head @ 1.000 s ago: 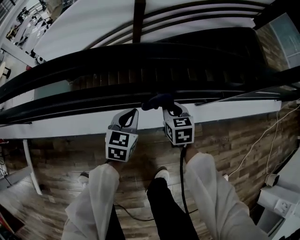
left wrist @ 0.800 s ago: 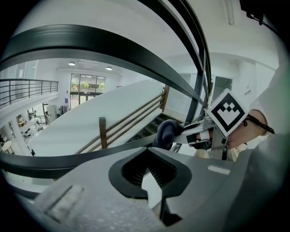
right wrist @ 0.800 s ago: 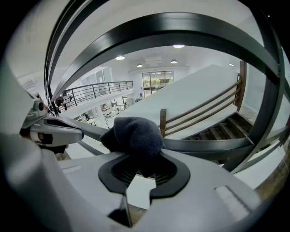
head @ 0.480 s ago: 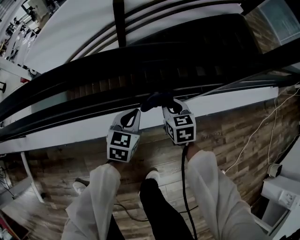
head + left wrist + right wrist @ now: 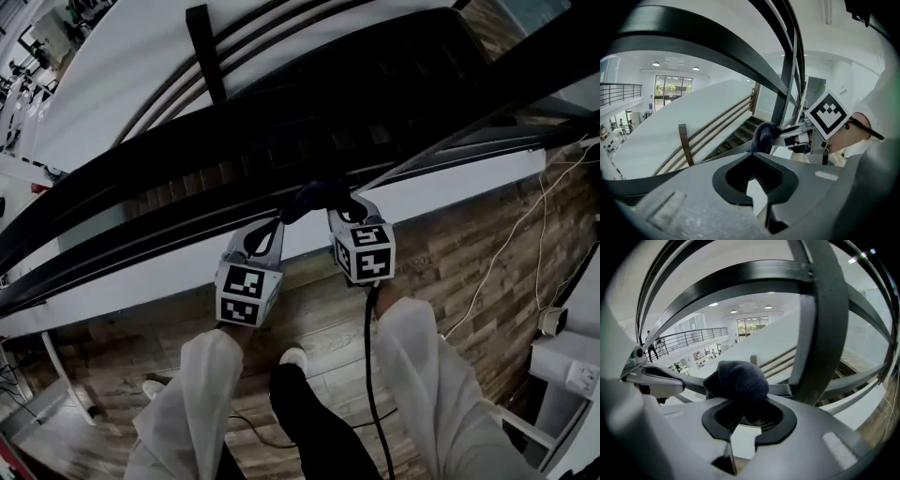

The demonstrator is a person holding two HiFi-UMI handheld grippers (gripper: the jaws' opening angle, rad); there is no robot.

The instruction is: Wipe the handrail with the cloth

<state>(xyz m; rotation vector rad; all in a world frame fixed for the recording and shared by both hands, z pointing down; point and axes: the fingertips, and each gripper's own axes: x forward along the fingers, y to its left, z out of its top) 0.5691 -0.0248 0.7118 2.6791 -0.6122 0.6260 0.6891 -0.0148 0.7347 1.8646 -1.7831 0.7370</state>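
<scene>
**Cloth** (image 5: 314, 198) (image 5: 740, 379): dark, bunched into a rounded wad. It is gripped at its lower edge and bulges up and forward out of the right gripper. In the head view it sits at the thin lower rail (image 5: 169, 242), beneath the broad handrail (image 5: 141, 159). In the right gripper view a grey bar runs straight behind it. Actual contact with the bar cannot be judged.

**Right gripper** (image 5: 345, 216) (image 5: 742, 405): jaws clamped on the cloth, which fills the recess between them. It points up at the railing, and its marker cube (image 5: 364, 251) faces the camera.

**Left gripper** (image 5: 265, 236) (image 5: 752, 157): jaws closed, tips meeting, nothing between them. It is just beside the right gripper and slightly lower, aimed at the same stretch of railing. It is apart from the cloth, which shows ahead in its own view (image 5: 764, 136). Its marker cube (image 5: 246, 292) is tilted.

**Handrail, wider**: a black band running diagonally across the head view, lower at the left and higher at the right, with further dark bars parallel to it. A dark upright post (image 5: 204, 39) stands beyond.

**Stairs** (image 5: 412, 70): dark treads past the railing.

**Ledge** (image 5: 141, 286): white strip along the foot of the railing.

**Floor** (image 5: 450, 272): wood planks with a pale wire (image 5: 511, 248) trailing across.

**Person**: white sleeves (image 5: 183, 403), dark trousers, and one pale shoe (image 5: 292, 358). A black cable (image 5: 367, 375) hangs from the right gripper.
</scene>
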